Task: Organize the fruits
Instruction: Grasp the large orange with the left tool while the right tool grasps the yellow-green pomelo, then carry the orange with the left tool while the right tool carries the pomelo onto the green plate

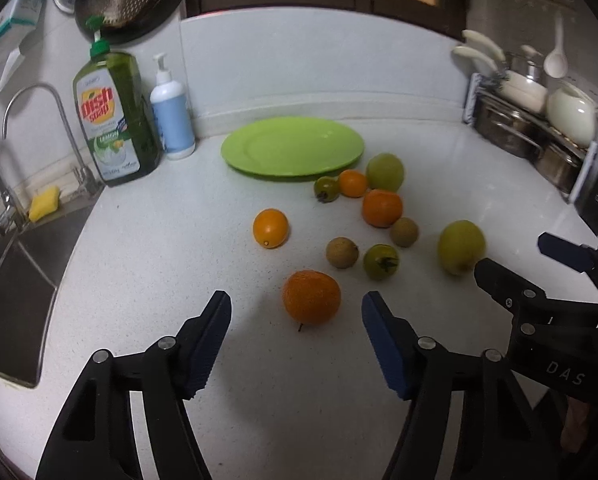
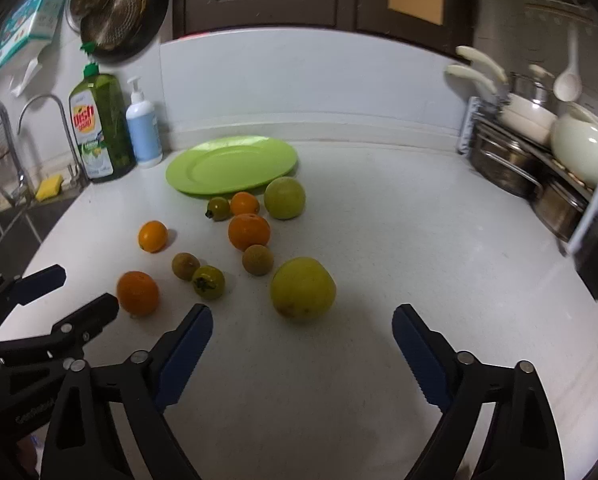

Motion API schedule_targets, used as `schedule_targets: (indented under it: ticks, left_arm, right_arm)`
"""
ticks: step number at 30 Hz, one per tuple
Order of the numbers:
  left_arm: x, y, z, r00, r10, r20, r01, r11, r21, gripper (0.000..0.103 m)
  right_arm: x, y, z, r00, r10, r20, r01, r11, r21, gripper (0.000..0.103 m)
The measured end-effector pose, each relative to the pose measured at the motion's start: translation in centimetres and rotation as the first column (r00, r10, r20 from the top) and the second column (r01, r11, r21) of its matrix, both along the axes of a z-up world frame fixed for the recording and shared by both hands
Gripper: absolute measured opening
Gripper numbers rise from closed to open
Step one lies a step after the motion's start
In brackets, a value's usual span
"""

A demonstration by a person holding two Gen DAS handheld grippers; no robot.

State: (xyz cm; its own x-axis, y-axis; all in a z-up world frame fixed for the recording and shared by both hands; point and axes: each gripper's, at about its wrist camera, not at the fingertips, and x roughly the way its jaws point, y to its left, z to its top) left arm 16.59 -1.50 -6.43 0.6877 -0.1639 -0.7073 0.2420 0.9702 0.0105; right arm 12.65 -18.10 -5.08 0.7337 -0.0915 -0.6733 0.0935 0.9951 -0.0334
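Left wrist: left gripper (image 1: 297, 306) jaws spread before orange (image 1: 311, 298).

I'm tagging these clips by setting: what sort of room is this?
Most likely a home kitchen. A sink with faucet sits beside the white countertop, a dish soap bottle stands by it, and a rack of steel pots sits at the right.

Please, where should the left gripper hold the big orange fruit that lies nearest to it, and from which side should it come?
Grip the large round orange fruit across its widest middle, approaching straight ahead from the near side. The open left gripper already brackets it, and the white countertop beside it is bare, so both blue finger pads have room.
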Motion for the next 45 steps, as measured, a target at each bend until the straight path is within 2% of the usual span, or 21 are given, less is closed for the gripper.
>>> schedule_targets:
  ticks: [3, 5, 7, 12, 23, 26, 29, 37, 45]
  left_arm:
    - [0.7, -0.5, -0.7, 1.0, 0.014, -0.015, -0.014, 1.0, 0.006, 0.066]
    - [1.4, -0.8, -1.2, 0.999, 0.024, -0.041, -0.024, 1.0, 0.007, 0.061]
    - [1.7, -1.0, -1.8, 0.997, 0.027, -0.068, -0.026, 1.0, 0.009, 0.06]
    - [2.4, -1.2, -2.3, 0.995, 0.041, -0.087, -0.039, 0.999, 0.02, 0.057]
    - [3.4, -1.8, -2.9, 0.991, 0.029, -0.127, -0.028, 1.0, 0.007, 0.041]
    - [3.5, -1.9, -2.8, 0.992, 0.023, -0.125, -0.022, 1.0, 0.012, 0.041]
    - [3.7, -2.0, -2.7, 0.992, 0.018, -0.126, -0.016, 1.0, 0.011, 0.04]
    - [3.3, -2.2, -1.4, 0.996, -0.005, -0.086, 0.006, 1.0, 0.009, 0.04]
    - [3.6, -2.0, 2.2, 0.999, -0.041, 0.011, 0.041, 0.999, 0.004, 0.04]
  right_arm:
    - [1.4, -0.7, -0.8, 0.999, 0.03, -0.037, -0.029, 0.999, 0.033, 0.083]
    - [2.1, -0.8, -1.3, 0.998, 0.045, -0.052, -0.043, 0.998, 0.045, 0.082]
    - [2.9, -0.9, -2.0, 0.995, 0.07, -0.071, -0.067, 0.997, 0.05, 0.079]
    - [4.2, -1.4, -3.1, 0.99, 0.096, -0.102, -0.088, 0.993, 0.075, 0.074]
    - [5.7, -1.5, -3.8, 0.984, 0.124, -0.129, -0.114, 0.99, 0.082, 0.062]
    - [5.9, -1.6, -3.8, 0.985, 0.115, -0.128, -0.107, 0.992, 0.064, 0.053]
    - [5.9, -1.7, -3.8, 0.985, 0.117, -0.126, -0.109, 0.992, 0.065, 0.053]
    - [5.5, -1.6, -3.0, 0.983, 0.139, -0.115, -0.131, 0.988, 0.076, 0.053]
    - [5.5, -0.9, -0.4, 0.984, 0.163, -0.066, -0.158, 0.984, 0.077, 0.053]
